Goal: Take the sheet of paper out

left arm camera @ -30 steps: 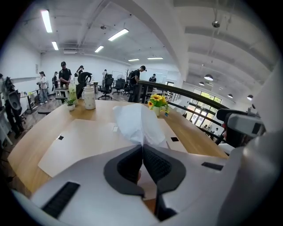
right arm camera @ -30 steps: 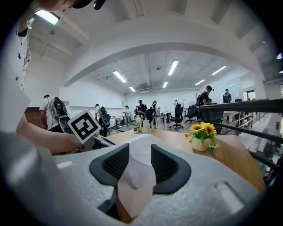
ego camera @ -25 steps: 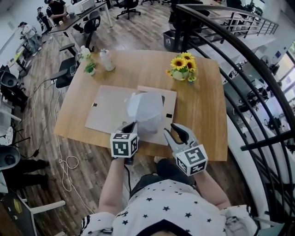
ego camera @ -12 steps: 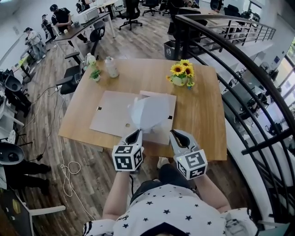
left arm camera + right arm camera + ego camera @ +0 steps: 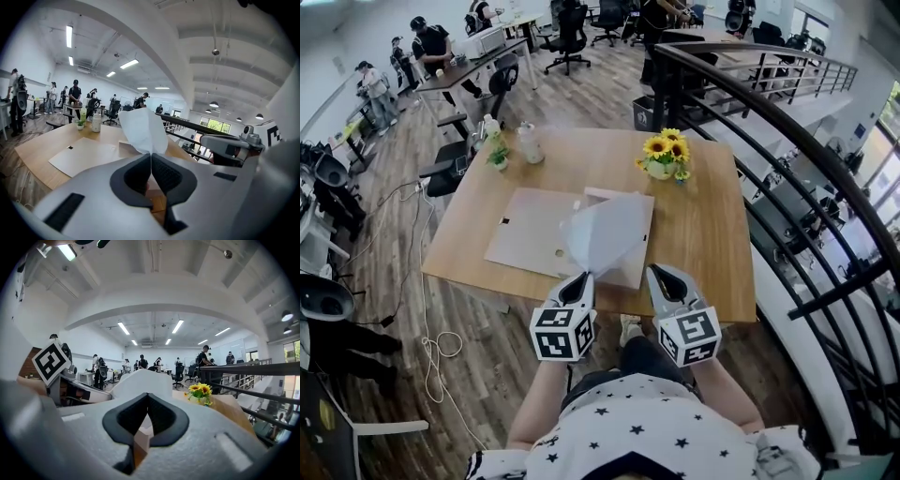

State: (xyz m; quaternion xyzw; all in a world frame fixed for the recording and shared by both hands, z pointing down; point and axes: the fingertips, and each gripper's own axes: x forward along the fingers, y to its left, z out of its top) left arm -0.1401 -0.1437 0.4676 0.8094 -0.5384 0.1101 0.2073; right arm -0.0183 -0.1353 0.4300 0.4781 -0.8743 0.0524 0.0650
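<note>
A white sheet of paper point(image 5: 605, 232) stands lifted above the wooden table point(image 5: 703, 244), its near corner pinched in my left gripper point(image 5: 584, 277). The left gripper view shows those jaws shut on the paper point(image 5: 143, 129) right at the tips of the left gripper point(image 5: 151, 155). Under the sheet lies a flat tan envelope point(image 5: 630, 272) next to a grey board point(image 5: 530, 239). My right gripper point(image 5: 659, 272) hovers by the envelope's near right corner. Its jaws have just been closing and now meet at the tips of the right gripper point(image 5: 147, 397), and I see nothing between them.
A pot of sunflowers point(image 5: 664, 155) stands at the table's far right. A white bottle point(image 5: 528, 143) and a small plant point(image 5: 497, 152) stand at the far left. A dark curved railing point(image 5: 769, 141) runs along the right. People sit at desks further back.
Both grippers have drawn back toward the person and risen a little, the left one bringing the paper with it. The right jaws went from wide open to shut.
</note>
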